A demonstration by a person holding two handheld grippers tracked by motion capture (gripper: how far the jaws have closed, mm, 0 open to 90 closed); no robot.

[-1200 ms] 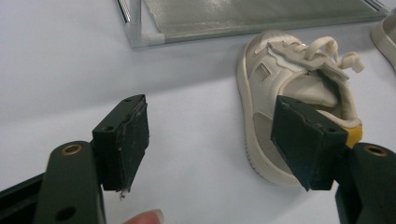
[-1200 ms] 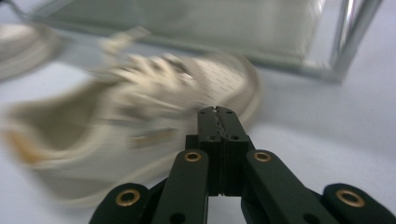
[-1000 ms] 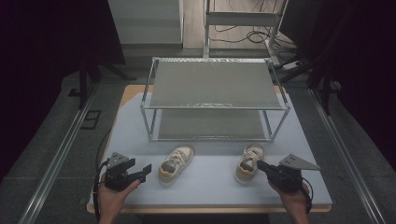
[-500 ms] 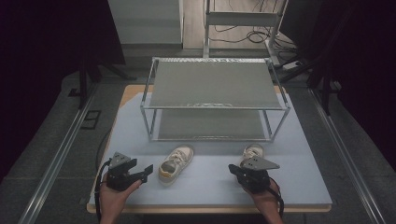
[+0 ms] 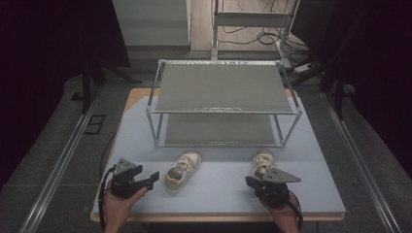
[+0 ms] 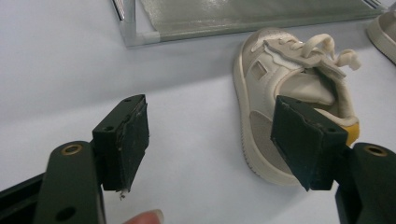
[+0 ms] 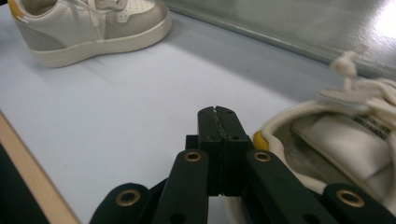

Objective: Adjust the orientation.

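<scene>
Two small cream sneakers lie on the pale bench in front of a two-tier metal rack (image 5: 223, 97). The right shoe (image 5: 263, 162) has pale laces, a padded tongue and a yellow heel tab; the right gripper (image 7: 217, 114) sits just beside its heel, fingers pressed together with nothing between them. The left shoe (image 6: 289, 93), with grey panels and the same yellow tab, lies near the left gripper (image 6: 210, 135), whose fingers stand wide apart and hold nothing.
</scene>
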